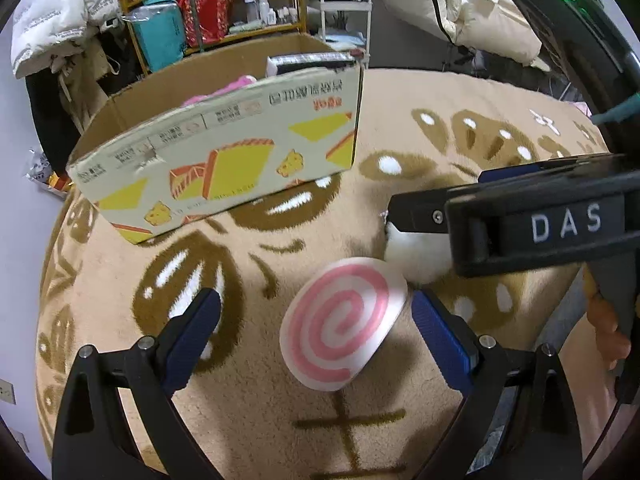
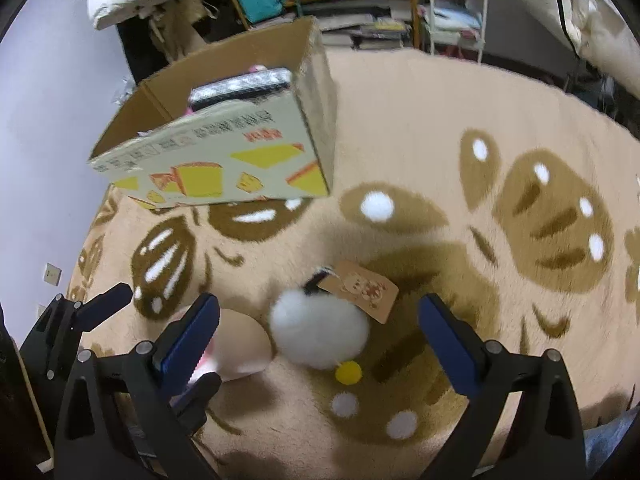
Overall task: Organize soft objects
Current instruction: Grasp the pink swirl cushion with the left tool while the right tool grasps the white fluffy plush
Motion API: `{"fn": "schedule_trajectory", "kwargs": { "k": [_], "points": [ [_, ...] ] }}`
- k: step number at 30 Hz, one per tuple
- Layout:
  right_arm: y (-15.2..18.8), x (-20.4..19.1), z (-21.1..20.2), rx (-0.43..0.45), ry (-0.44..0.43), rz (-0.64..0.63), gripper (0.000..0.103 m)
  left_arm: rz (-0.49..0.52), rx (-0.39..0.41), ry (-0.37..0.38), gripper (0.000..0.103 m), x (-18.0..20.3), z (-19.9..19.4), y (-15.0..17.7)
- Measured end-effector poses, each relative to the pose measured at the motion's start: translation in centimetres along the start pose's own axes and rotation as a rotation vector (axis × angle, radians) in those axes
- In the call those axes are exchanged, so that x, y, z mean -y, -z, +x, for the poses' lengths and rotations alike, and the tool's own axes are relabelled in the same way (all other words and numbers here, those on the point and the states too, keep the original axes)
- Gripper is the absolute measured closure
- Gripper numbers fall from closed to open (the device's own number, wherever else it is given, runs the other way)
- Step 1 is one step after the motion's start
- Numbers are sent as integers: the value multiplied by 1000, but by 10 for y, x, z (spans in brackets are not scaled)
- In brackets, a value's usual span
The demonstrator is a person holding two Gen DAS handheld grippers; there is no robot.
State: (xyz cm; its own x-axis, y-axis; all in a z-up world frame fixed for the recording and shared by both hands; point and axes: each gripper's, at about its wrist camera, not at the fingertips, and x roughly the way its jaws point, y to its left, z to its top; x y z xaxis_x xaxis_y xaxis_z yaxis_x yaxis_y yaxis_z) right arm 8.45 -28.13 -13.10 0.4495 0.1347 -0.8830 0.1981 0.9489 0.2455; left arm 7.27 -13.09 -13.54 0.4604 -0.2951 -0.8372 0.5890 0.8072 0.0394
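Note:
A round white plush with a pink spiral (image 1: 343,325) lies on the beige rug between the open fingers of my left gripper (image 1: 316,322); its pale edge also shows in the right wrist view (image 2: 244,342). A fluffy white plush ball (image 2: 319,330) with a cardboard tag (image 2: 362,290) and a yellow pompom (image 2: 348,372) lies between the open fingers of my right gripper (image 2: 318,334). In the left wrist view the right gripper (image 1: 536,224) hangs over that ball (image 1: 416,258). An open cardboard box (image 1: 224,160) stands further back on the rug, also in the right wrist view (image 2: 224,160), with a pink soft item (image 1: 224,90) inside.
A dark flat packet (image 2: 240,86) lies in the box. Behind the rug (image 2: 400,120) stand a cluttered shelf (image 1: 216,4), a white cart (image 2: 456,4), and hanging white coats (image 1: 460,4). The left gripper's fingers (image 2: 100,308) show beside the right one.

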Motion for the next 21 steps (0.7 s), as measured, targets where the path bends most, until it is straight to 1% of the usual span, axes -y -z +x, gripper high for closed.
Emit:
{"fn": "schedule_trajectory", "kwargs": {
  "k": [2,4,5,7,10,12,13,14,16,19,20,21],
  "points": [
    [-1,6,9,-43,-8,26,3,4,-23,-2,7,1,7,0],
    [0,10,20,-97,-20,50,17,3,-45,0,7,0,13,1],
    [1,13,28,-131,-37,67,19,1,-54,4,7,0,16,1],
    [2,16,39,-180,-63,86,21,-7,-67,13,7,-1,20,1],
    [4,15,48,-218,-93,88,21,-15,-76,21,7,-2,24,2],
    [6,13,51,-227,-91,83,22,-24,-92,28,9,-4,28,3],
    [6,13,51,-228,-90,83,25,-29,-102,37,11,-5,30,4],
    [6,14,52,-230,-91,89,28,-32,-107,44,15,-6,31,4],
    [8,16,51,-237,-94,96,46,-45,-116,61,20,-7,32,4],
    [9,19,50,-241,-103,104,49,-45,-117,74,35,-6,31,5],
    [9,19,49,-241,-106,103,49,-42,-116,69,43,-5,30,4],
    [8,18,49,-242,-110,100,49,-42,-111,63,47,-5,28,4]
  ]
}}
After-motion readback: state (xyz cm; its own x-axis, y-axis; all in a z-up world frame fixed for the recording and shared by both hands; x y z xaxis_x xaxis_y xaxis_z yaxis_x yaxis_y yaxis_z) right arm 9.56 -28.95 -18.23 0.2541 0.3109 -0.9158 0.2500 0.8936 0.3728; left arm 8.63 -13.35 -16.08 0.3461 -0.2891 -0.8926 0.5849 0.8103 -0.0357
